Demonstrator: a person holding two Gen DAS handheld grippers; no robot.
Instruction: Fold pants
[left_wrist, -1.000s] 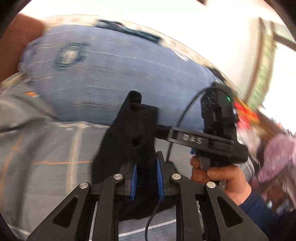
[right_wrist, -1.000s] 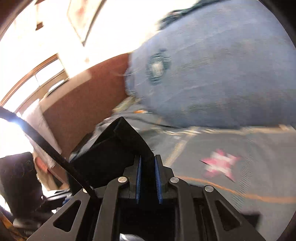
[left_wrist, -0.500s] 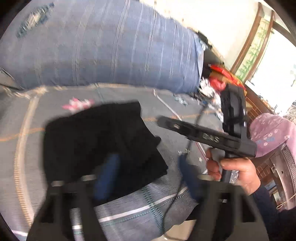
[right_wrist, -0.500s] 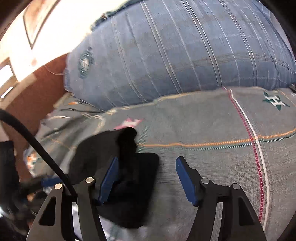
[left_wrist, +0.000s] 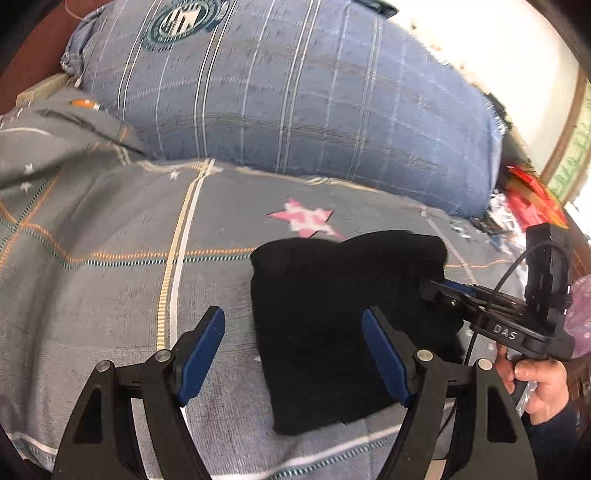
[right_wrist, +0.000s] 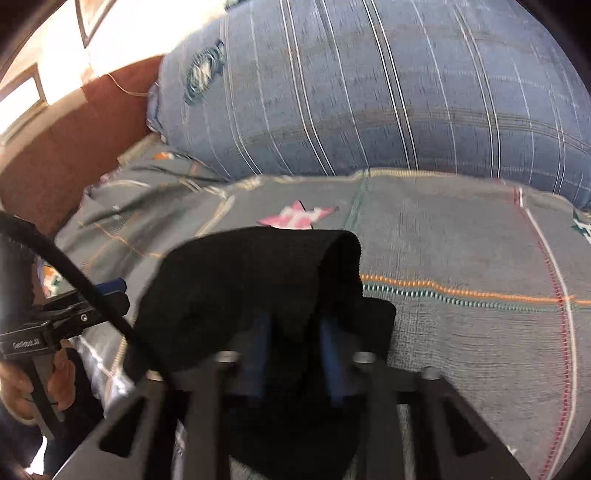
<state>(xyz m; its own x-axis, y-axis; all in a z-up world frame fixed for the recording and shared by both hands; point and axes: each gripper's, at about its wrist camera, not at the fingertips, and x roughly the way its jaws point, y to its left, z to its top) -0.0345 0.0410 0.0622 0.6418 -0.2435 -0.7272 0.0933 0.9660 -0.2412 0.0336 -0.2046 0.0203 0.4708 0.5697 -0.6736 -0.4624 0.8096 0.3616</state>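
The black pants lie folded into a thick bundle on the grey bedspread. My left gripper is open and empty, hovering just in front of the bundle's left part. My right gripper has its blue pads closing around the bundle's right edge, which is lifted and curled over the fingers. Its image is motion-blurred. In the left wrist view the right gripper pokes into the bundle from the right. The left gripper also shows in the right wrist view.
A large blue plaid pillow lies across the back of the bed. A pink star patch is just behind the pants. Clutter sits at the far right beside the bed. A brown headboard stands at left.
Both grippers let go of the pants and dropped them on the bed. The left has stayed open. The right then closed in on the bundle's right edge.
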